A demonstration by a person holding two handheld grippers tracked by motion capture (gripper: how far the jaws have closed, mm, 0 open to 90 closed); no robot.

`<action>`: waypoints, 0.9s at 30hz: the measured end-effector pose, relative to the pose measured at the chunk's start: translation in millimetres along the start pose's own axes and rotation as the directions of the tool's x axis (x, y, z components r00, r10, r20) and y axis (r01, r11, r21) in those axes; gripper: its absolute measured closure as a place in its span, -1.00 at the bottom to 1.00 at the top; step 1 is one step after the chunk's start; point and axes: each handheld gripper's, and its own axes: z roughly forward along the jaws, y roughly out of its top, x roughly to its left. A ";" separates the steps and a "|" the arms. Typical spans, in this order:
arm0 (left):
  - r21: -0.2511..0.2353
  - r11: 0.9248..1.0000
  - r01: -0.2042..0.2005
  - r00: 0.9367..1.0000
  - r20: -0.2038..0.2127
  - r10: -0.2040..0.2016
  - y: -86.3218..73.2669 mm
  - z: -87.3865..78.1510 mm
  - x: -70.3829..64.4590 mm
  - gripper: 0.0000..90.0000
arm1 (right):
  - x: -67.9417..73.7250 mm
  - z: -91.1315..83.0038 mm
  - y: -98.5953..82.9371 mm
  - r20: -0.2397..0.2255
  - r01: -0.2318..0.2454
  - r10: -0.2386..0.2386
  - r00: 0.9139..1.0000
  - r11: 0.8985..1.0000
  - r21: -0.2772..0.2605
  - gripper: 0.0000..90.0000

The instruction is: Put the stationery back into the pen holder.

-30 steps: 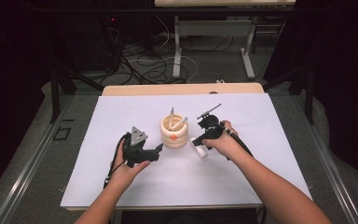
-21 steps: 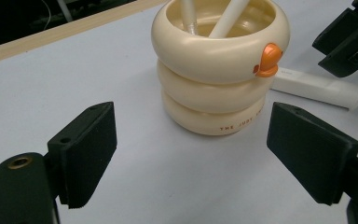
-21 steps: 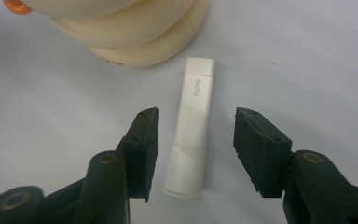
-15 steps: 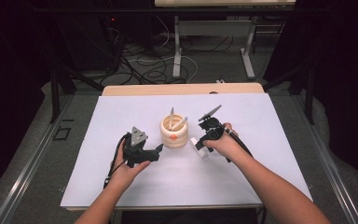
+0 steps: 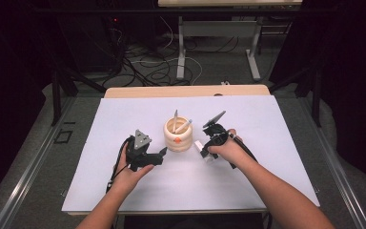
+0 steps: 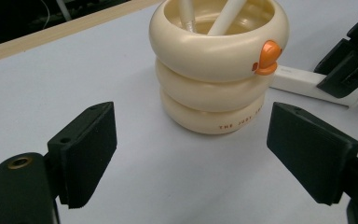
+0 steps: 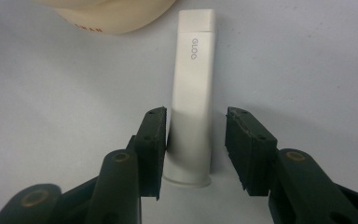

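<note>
High view: a cream ringed pen holder [image 5: 177,135] is being shown standing upright near the middle of the white counter [image 5: 267,119], and it is taken as the landmark for everything else. Two white pens [image 5: 182,126] are leaning inside it, their tips rising above its rim. A small orange duck-shaped knob [image 6: 266,57] is being seen on its upper ring in the left gripper view, and small printed lettering is running along its lowest ring.

The left tool [image 5: 161,153] is being held in the person's left hand [image 5: 132,168] just left of the pen holder, pointing toward it. In the left gripper view its jaws are being held wide apart with nothing between them, and the pen holder is standing beyond them, apart from both pads.

The right tool [image 5: 204,151] is being held in the right hand [image 5: 226,149] just right of the pen holder. A white flat stick marked "GLOO" [image 7: 192,93] is lying on the counter beside the holder's base, its far end close to that base. In the right gripper view the jaws are being held partly open on either side of the stick's near end; one pad seems to be touching its side, while a gap is being left at the other, so the stick is not being clamped.
</note>
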 end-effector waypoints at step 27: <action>0.000 1.000 0.001 1.000 0.001 -0.001 -0.1 0.2 0.0 -0.64 | 0.3 7.3 -0.3 -0.011 -0.070 0.070 0.997 0.997 0.032 0.49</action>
